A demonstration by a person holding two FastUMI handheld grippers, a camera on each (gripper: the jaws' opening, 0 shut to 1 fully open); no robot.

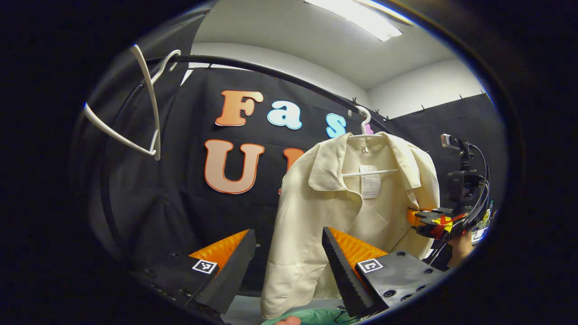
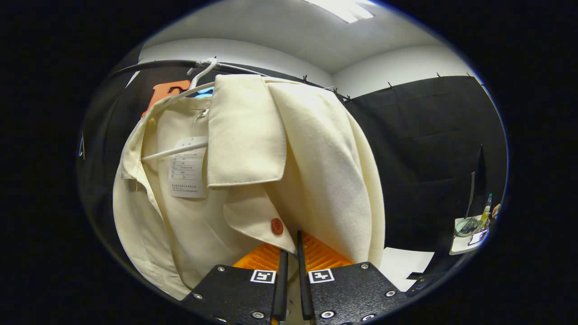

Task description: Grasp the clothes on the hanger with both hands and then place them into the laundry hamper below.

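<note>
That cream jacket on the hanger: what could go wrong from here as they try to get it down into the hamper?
1. The right gripper pinches just a thin front edge of the cream jacket, so the cloth may slip out.
2. The left gripper is open and off the fabric; pulling now would tug one-sidedly.
3. The jacket hangs on the white hanger, which could swing or come off the black rail.
</note>
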